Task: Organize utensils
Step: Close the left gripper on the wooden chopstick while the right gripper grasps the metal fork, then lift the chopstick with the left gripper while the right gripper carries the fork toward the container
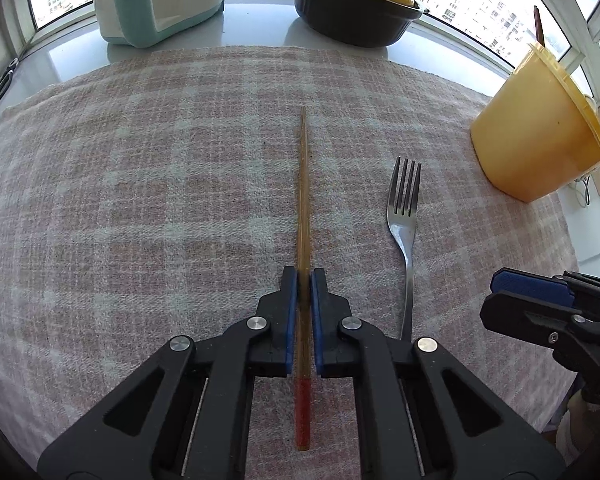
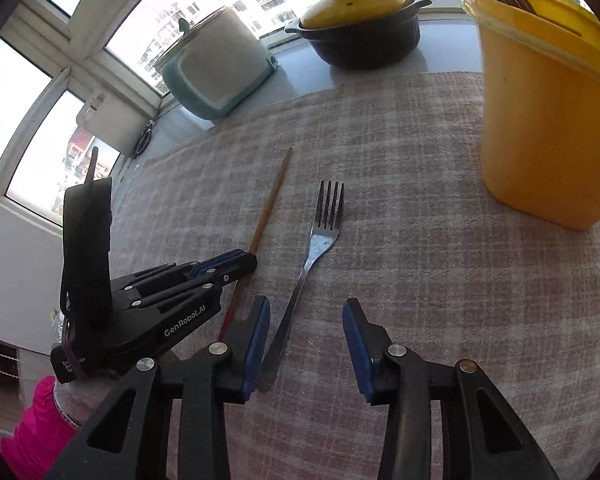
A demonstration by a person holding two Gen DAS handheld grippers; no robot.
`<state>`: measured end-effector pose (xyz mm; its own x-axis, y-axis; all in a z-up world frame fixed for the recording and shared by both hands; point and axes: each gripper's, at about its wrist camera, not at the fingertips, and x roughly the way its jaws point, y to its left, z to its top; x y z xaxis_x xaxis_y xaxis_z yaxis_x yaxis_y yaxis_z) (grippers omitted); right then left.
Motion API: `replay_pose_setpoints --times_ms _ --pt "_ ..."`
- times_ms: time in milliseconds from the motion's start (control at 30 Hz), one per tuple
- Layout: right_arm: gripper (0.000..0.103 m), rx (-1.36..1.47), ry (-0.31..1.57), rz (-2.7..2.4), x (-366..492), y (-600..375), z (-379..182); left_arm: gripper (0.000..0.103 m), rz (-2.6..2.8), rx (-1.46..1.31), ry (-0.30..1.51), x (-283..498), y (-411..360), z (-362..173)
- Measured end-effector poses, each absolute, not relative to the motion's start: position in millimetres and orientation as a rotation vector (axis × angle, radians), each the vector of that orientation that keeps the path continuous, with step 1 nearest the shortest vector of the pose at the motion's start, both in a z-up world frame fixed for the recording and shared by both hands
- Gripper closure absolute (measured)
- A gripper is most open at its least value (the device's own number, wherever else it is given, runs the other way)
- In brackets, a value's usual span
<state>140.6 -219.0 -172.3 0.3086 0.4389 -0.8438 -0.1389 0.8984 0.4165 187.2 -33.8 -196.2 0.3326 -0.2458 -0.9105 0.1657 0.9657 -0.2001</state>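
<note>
Left gripper (image 1: 303, 280): fingers closed on the chopstick (image 1: 302, 184), blue pads pinching the shaft near its red butt end. The chopstick lies flat on the checked cloth (image 1: 140, 200), tip pointing away toward the window.

Right gripper (image 2: 306, 312): fingers partly apart, not pressing anything. The fork (image 2: 312, 256) handle sits between them, butt end touching or just beside the left pad (image 2: 256, 344) (can't tell which), clear gap to the other pad. The fork lies flat on the cloth, tines pointing away, just right of the chopstick and roughly parallel to it.

In the left wrist view the right gripper shows at the right edge, near the fork handle. In the right wrist view the left gripper sits low left on the chopstick, with a pink sleeve (image 2: 36, 420) below it.

Yellow utensil holder (image 2: 540, 120) stands upright on the cloth at far right, well apart from the fork, with dark handles sticking out of its top.

On the bare surface (image 1: 252, 28) beyond the cloth: dark pot with a yellow lid (image 1: 356, 8), and a white and teal appliance (image 1: 156, 0) left of it. Windows behind.
</note>
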Motion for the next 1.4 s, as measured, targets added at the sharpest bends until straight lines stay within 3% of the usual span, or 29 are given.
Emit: replay_pose_setpoints --times_ms 533,667,767,1067,1133,1200,1267,1333,1400 --pt "0.076 0.127 1.346 0.284 196 -169 -205 0.098 -0.272 -0.129 1.206 161 1 -195" --pt "0.080 0.063 1.362 0.264 202 -158 -205 0.098 -0.277 -0.148 1.204 161 3 -195" --pt "0.090 -0.048 1.361 0.263 208 -144 -206 0.098 -0.278 -0.145 1.203 160 3 -196" --pt "0.097 -0.197 1.352 0.335 211 -149 -204 0.097 -0.276 -0.114 1.211 167 -4 -196" --pt "0.097 -0.175 1.365 0.342 213 -153 -204 0.092 -0.269 -0.102 1.221 172 -8 -196" --pt "0.094 -0.171 1.374 0.345 215 -154 -205 0.079 -0.269 -0.096 1.220 178 -12 -196" --pt "0.092 -0.167 1.375 0.345 216 -155 -205 0.079 -0.260 -0.084 1.217 183 -16 -198" --pt "0.092 -0.170 1.369 0.346 216 -152 -206 0.079 -0.259 -0.069 1.204 187 -19 -199" --pt "0.096 -0.181 1.361 0.347 215 -151 -206 0.099 -0.238 -0.069 1.199 190 -17 -201"
